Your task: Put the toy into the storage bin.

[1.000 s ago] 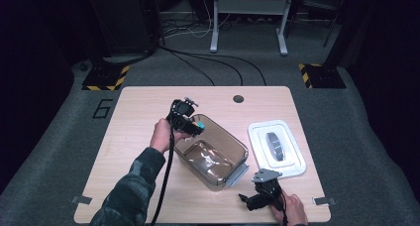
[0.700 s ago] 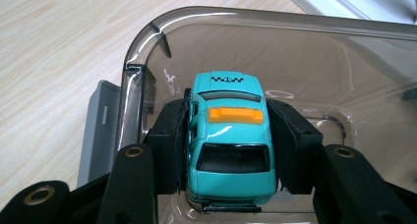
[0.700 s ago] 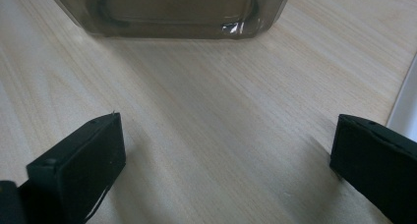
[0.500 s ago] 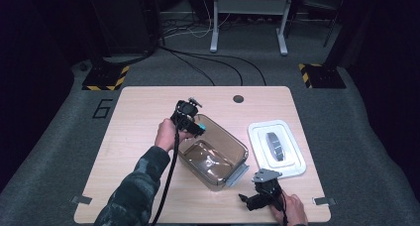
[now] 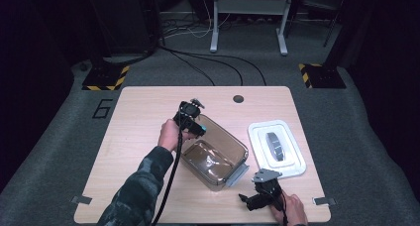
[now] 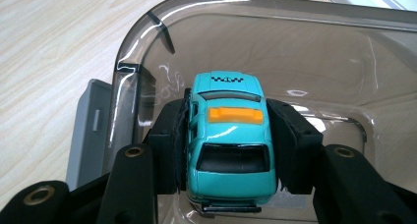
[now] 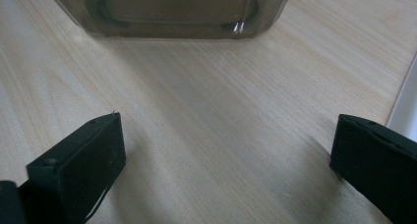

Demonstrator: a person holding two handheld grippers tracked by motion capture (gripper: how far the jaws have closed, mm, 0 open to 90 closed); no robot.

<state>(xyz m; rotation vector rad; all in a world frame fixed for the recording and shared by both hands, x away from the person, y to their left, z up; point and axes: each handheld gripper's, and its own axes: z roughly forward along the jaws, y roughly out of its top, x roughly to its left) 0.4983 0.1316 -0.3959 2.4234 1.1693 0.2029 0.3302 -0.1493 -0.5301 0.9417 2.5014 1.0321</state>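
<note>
over the far-left corner of the container: left gripper (image 5: pixel 197 128) hangs with the toy car pinched.
left gripper state: jaws pressed on both flanks of the teal toy car (image 6: pixel 229 143), pads on the doors.
car position: held in the air above the open smoky container (image 5: pixel 216 152), not touching floor or wall as far as i can tell.
car axis: long axis runs along the jaws, roof with orange sign faces the camera, one end points down into the container.
key relation: container floor lies straight below the car, corner wall just beside it at left in the left gripper view; judged next move is lower and release.
right gripper (image 5: pixel 246 198): jaws spread wide, nothing between them, low on the table (image 5: pixel 133 112) near the container's near end.
nearer hand: left, by far.
lid (image 5: pixel 276 148): white, flat on the table, right of the container, apart from it.
</note>
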